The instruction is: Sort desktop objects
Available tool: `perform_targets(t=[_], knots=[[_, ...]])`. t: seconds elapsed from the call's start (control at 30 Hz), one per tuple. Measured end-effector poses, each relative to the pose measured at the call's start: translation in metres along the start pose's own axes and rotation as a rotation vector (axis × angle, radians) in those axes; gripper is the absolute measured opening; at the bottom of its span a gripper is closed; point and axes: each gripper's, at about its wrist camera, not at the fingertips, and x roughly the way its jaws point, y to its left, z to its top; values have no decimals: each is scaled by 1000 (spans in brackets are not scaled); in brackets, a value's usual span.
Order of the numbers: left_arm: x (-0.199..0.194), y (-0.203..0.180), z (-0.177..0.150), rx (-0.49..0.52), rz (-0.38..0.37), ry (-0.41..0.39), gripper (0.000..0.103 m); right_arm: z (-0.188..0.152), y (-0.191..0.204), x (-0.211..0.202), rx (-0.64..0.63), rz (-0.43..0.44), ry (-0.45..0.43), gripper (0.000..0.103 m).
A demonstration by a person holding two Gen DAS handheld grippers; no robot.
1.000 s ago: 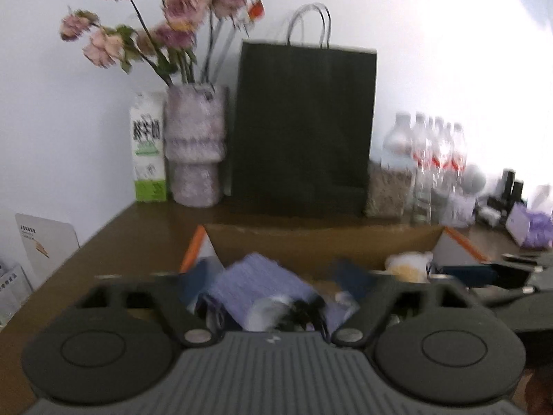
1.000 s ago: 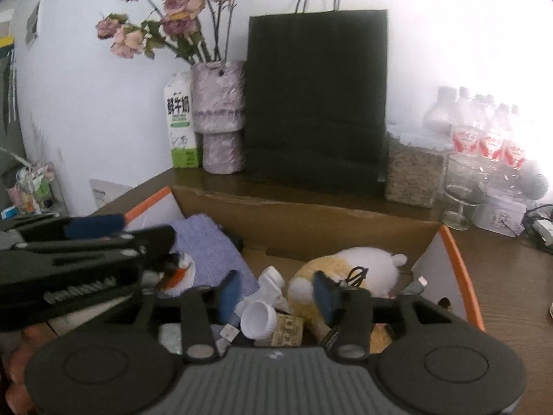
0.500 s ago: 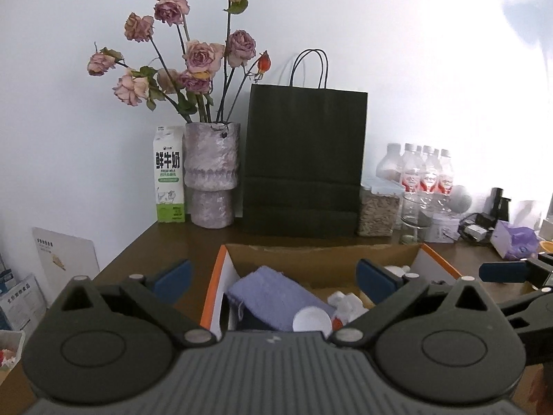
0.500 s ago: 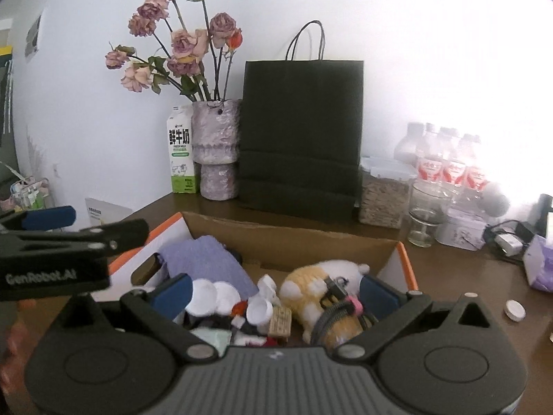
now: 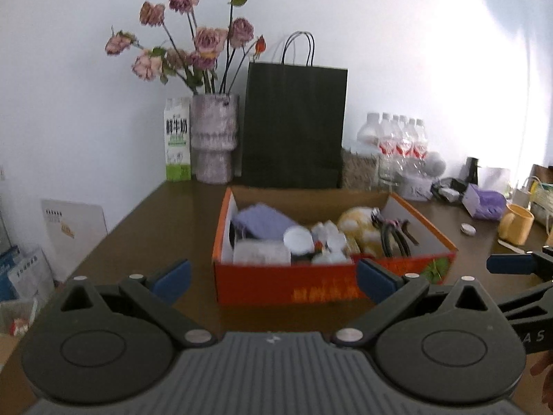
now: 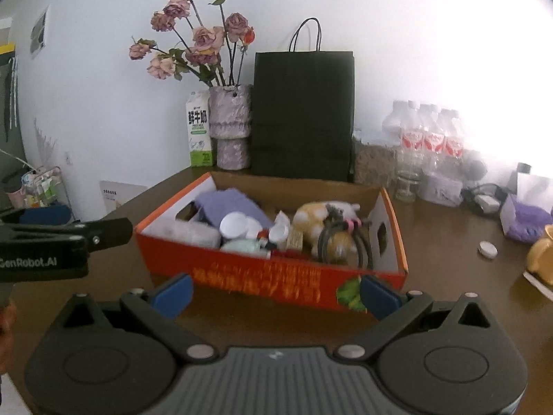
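Observation:
An orange cardboard box sits on the brown desk. Inside lie a purple cloth, a yellow and white plush toy, white caps, small bottles and a black cable. My left gripper is open and empty, a little short of the box's near wall. My right gripper is also open and empty, in front of the box's near wall. Each gripper shows at the edge of the other's view.
At the back stand a vase of dried roses, a milk carton, a black paper bag and several water bottles. To the right lie a yellow mug, a purple packet and a white cap.
Both grippers have pulled back out of the box and opened wide. The box, which filled the lower view before, now sits whole in front of them.

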Motion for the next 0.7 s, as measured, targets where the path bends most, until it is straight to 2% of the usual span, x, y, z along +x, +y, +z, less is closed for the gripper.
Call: perform_targets(t=[0.2,0.33,0.7], knots=[[-14,-5,-24,11,-2,58,103,-26,6,-22,21,11,40,103],[-27,-7,-38,7,-37,75,103,-39,6,-35,53,20,48,103],[-39,-14,-52,18,-37,100,103,-56,6,-50,76,36,68,103]])
